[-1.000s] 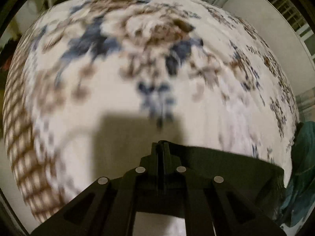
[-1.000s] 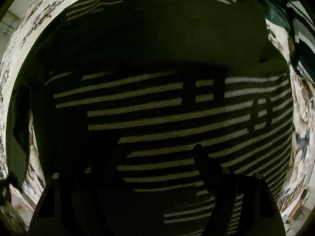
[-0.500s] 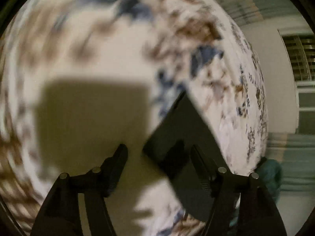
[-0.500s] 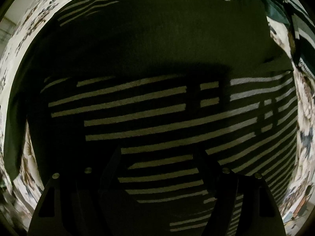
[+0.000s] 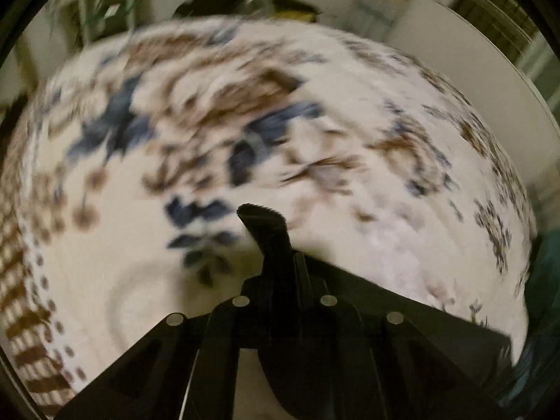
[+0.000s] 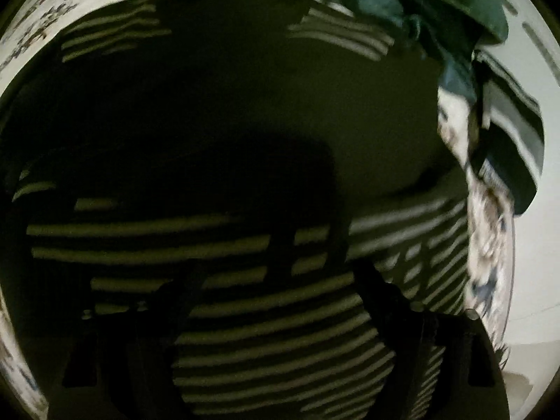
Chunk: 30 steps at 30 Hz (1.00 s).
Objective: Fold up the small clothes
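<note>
Left tool (image 5: 276,245): jaws closed on a dark cloth edge, which trails off to its right.
Right tool (image 6: 276,301): jaws opening, nothing between them; hovering above the garment.
Striped garment (image 6: 245,252): dark knit with pale stripes, spread flat directly beneath the right tool.
Handling (judgement): light, soft, limp; likely to sag and drag, so take it at hem or corner.
Bedspread (image 5: 350,122): floral blue and brown, beyond the left tool; soft surface.
Green clothes (image 6: 420,10): heaped beyond the right tool.
Room: dim, pale wall (image 5: 490,70) behind.
</note>
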### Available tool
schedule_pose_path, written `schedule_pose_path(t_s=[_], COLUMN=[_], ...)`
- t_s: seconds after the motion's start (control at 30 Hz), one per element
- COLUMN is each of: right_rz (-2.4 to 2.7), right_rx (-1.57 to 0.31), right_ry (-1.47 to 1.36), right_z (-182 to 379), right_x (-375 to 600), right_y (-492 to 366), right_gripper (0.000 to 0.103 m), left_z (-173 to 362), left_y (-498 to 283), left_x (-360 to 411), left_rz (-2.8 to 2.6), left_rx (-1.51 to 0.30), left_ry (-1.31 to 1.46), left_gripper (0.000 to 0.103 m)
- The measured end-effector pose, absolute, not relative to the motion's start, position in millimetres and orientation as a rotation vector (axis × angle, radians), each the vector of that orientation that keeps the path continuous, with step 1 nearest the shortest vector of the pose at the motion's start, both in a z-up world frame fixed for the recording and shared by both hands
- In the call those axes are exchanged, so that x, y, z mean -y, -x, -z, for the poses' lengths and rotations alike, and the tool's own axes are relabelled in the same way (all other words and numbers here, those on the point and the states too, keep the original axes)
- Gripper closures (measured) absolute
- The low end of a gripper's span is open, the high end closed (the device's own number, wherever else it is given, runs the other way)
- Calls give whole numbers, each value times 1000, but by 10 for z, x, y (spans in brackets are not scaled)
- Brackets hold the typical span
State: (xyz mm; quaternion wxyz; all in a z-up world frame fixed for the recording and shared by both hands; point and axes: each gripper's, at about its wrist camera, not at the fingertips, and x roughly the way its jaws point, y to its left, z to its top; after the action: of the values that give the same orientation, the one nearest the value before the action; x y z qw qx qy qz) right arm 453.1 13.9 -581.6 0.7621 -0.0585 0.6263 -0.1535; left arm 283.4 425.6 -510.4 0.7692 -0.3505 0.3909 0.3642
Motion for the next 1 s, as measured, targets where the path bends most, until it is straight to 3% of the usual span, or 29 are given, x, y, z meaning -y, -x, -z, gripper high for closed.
schedule_pose_path(t_s=[0.23, 0.47, 0.5, 0.63, 0.8, 1.0], right_rz=[249, 203, 220, 285, 348, 267], right_rx=[-1350, -1378, -1379, -1373, -1371, -1379], right_ry=[15, -203, -223, -310, -363, -411], right_z=[5458, 5026, 4861, 4611, 4347, 4174], right_x=[894, 2816, 2428, 3574, 5022, 5825], right_y=[-4227, -3438, -3490, -3611, -2819, -1844], right_gripper=[9, 9, 9, 9, 9, 9], left_z=[4309, 3644, 3612, 3681, 4090, 4635], left_y=[-3318, -4188, -4319, -4745, -5037, -5202], left_x=[-3252, -1048, -616, 874, 2341, 3146], left_rz=[-653, -258, -182, 69, 289, 371], left_rx=[-851, -890, -898, -942, -1029, -1209], left_ry=[514, 293, 277, 226, 149, 47], left_gripper=[96, 96, 96, 96, 96, 91])
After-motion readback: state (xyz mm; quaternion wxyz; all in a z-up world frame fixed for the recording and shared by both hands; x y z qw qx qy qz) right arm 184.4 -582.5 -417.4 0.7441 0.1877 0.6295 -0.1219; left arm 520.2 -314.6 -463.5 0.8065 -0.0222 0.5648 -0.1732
